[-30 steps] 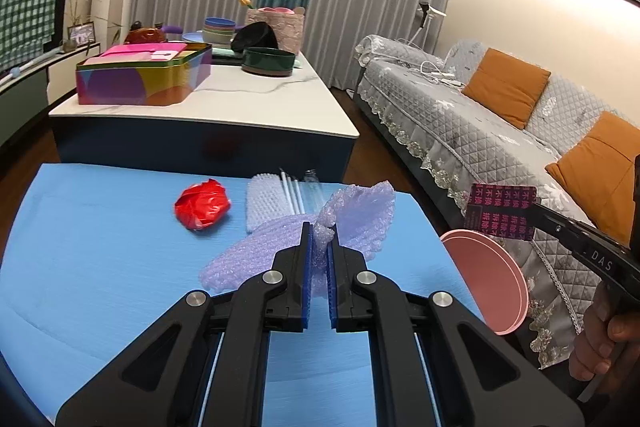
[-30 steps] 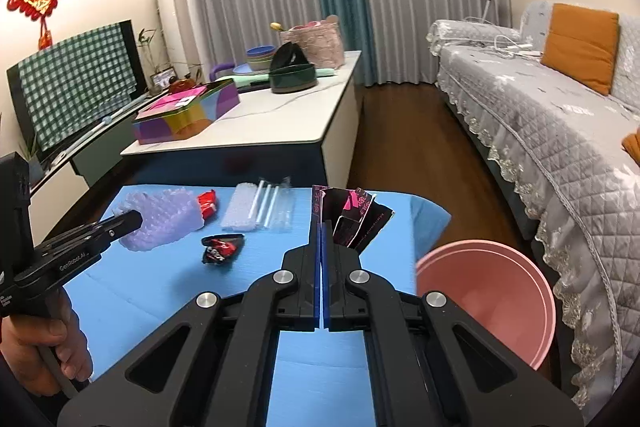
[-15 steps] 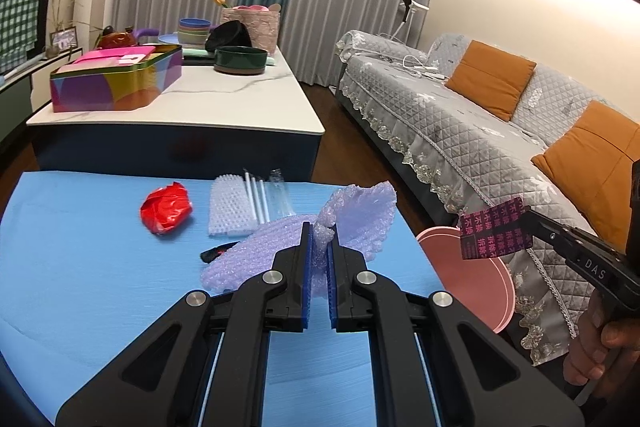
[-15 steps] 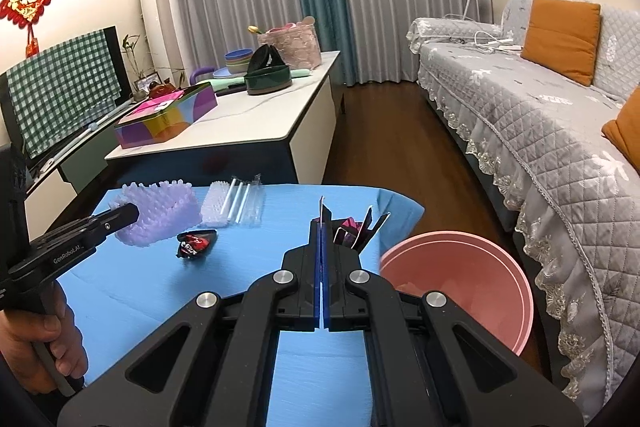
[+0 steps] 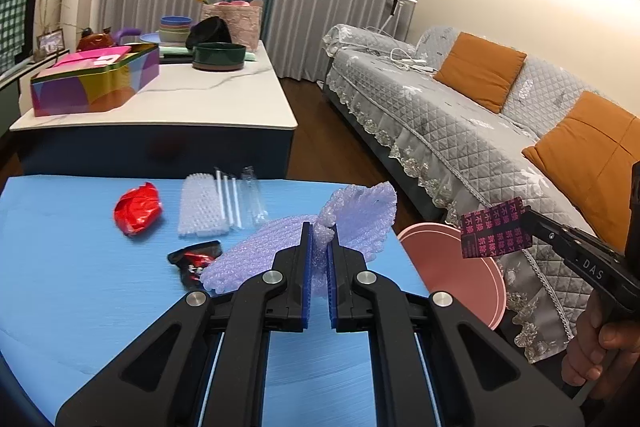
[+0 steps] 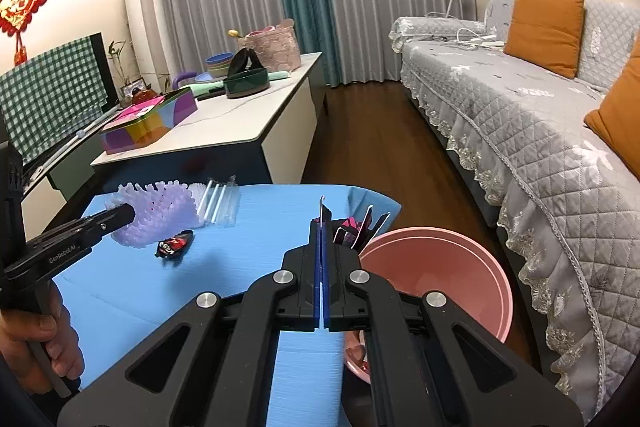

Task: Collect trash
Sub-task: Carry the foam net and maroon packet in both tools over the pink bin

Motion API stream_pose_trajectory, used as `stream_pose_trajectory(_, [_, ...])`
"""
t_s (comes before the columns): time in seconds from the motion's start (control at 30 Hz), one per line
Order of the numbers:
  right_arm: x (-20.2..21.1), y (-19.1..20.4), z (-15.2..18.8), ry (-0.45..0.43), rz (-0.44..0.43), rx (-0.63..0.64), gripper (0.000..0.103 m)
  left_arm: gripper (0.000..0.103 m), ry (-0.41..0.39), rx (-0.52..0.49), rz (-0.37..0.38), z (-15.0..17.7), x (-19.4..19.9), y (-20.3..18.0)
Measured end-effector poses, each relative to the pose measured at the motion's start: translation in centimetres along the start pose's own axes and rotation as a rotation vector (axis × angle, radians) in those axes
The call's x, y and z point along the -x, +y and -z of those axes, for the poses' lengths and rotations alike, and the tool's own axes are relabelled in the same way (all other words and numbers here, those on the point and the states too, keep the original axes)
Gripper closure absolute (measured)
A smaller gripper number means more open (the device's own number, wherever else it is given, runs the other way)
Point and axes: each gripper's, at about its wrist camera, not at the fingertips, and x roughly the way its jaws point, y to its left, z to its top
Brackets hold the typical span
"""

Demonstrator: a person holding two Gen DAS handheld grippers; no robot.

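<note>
My left gripper [image 5: 319, 229] is shut on a sheet of lilac bubble wrap [image 5: 360, 215] and holds it above the blue table [image 5: 80, 287]; it also shows in the right wrist view [image 6: 160, 213]. My right gripper [image 6: 322, 227] is shut on a dark wrapper with pink print [image 6: 352, 229], held over the near rim of the pink bin [image 6: 440, 267]. The wrapper [image 5: 494, 227] and the bin [image 5: 452, 263] also show in the left wrist view. On the table lie a red crumpled wrapper [image 5: 138, 207], a black and red wrapper [image 5: 196, 259] and a clear bubble sheet with white straws [image 5: 216, 203].
The pink bin stands on the floor at the table's right edge. A grey sofa [image 6: 540, 131] with orange cushions runs along the right. A white coffee table [image 5: 172, 99] with a colourful tin [image 5: 96, 83] and bowls stands behind the blue table.
Both grippers have moved right, toward the pink bin. The dark wrapper now hangs over the bin's rim. The black and red wrapper has come into the left wrist view.
</note>
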Motion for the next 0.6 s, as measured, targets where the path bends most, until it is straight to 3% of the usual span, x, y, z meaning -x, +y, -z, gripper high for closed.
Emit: stream_pose_trajectory(0.6, [0.0, -5.8, 0.9, 0.015, 0.084, -0.053, 0.102, 0.097, 0.031, -0.076, 0.124, -0.9, -2.5, -6.5])
